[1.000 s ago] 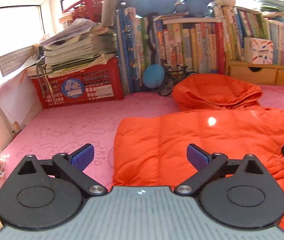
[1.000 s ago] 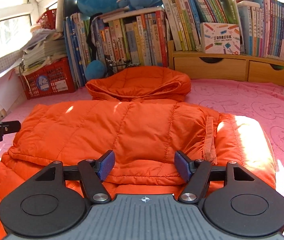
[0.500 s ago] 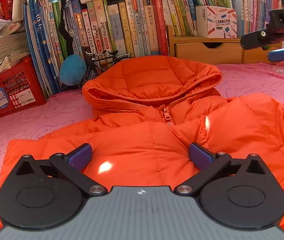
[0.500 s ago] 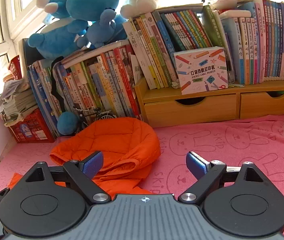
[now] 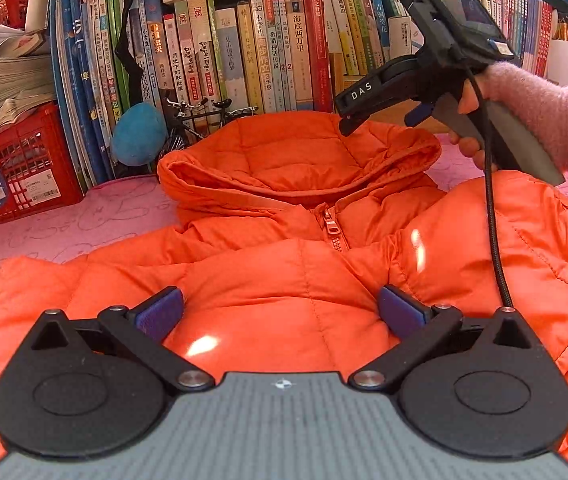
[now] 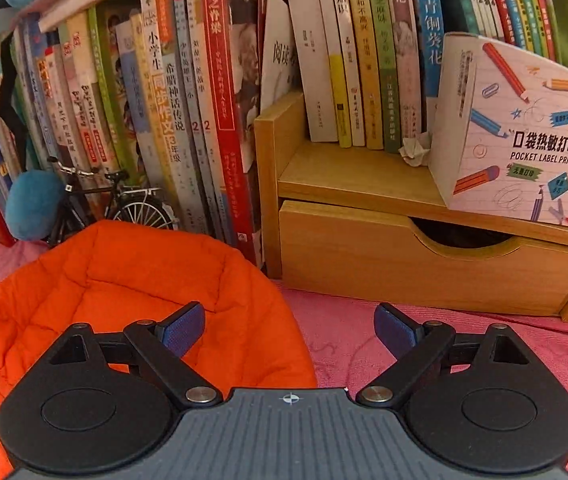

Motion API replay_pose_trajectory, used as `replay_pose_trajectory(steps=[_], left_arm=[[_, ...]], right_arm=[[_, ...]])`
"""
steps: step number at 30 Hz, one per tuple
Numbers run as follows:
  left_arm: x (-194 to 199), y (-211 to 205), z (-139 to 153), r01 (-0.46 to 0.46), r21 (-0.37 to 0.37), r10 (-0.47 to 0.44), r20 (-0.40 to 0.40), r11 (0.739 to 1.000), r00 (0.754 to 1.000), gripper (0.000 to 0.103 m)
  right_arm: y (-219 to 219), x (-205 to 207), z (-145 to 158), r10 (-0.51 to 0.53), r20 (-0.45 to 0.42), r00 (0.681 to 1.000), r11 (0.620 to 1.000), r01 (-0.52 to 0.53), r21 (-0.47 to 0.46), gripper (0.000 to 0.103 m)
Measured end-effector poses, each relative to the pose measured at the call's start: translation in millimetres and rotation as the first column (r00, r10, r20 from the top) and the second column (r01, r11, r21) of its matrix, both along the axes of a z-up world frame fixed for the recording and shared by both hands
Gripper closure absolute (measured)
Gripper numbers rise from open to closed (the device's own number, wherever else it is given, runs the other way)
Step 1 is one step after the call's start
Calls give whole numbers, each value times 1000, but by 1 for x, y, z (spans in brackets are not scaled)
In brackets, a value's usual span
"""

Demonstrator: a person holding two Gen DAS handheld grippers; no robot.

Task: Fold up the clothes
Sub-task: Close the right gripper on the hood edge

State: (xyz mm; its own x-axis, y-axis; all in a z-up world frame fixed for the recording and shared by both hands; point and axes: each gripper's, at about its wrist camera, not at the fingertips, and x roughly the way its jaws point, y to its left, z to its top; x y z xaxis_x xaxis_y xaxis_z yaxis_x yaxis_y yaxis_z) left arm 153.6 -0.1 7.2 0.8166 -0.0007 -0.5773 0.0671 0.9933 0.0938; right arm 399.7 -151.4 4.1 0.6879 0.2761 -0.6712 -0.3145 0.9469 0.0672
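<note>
An orange hooded puffer jacket [image 5: 284, 288] lies zipped, front up, on the pink mat [image 5: 83, 220], its sides folded in. Its hood [image 5: 296, 152] rests at the far end near the books. My left gripper [image 5: 279, 312] stands open just over the jacket's chest, below the zip pull [image 5: 330, 228], with nothing pinched. My right gripper [image 6: 290, 328] is open and hovers over the right edge of the hood [image 6: 123, 280], one finger above the fabric, the other above the mat. In the left wrist view the right gripper [image 5: 380, 118] hangs over the hood, held by a hand in a pink sleeve [image 5: 544, 108].
A row of upright books [image 5: 223, 52] closes the back. A red crate [image 5: 15, 160] with paper stacks stands back left. A model bicycle [image 6: 115, 200] and a blue plush ball [image 5: 137, 134] sit behind the hood. A wooden drawer shelf [image 6: 424, 256] with a printer box [image 6: 524, 140] lies right of it.
The left gripper went from the jacket's left edge to its chest, then stayed still. The right gripper left the jacket's body, travelled to the hood and opened its jaws wider.
</note>
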Motion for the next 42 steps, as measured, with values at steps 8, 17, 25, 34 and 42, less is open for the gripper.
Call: replay_pose_trajectory(steps=[8, 17, 25, 34, 42], left_arm=[[1, 4, 0, 2, -25, -3, -7, 1000, 1000, 0], [1, 15, -2, 7, -83, -8, -8, 997, 1000, 0], [1, 22, -8, 9, -85, -9, -6, 996, 1000, 0], [-5, 33, -15, 5, -94, -4, 8, 996, 1000, 0], [-6, 33, -16, 5, -86, -4, 7, 996, 1000, 0]], right_arm=[[14, 0, -20, 37, -44, 998, 999, -37, 5, 83], [42, -100, 59, 155, 353, 923, 983, -109, -149, 92], [63, -196, 120, 328, 542, 774, 924, -141, -356, 92], [42, -231, 109, 288, 405, 868, 945, -191, -264, 81], [-12, -123, 78, -22, 59, 998, 987, 13, 160, 35]])
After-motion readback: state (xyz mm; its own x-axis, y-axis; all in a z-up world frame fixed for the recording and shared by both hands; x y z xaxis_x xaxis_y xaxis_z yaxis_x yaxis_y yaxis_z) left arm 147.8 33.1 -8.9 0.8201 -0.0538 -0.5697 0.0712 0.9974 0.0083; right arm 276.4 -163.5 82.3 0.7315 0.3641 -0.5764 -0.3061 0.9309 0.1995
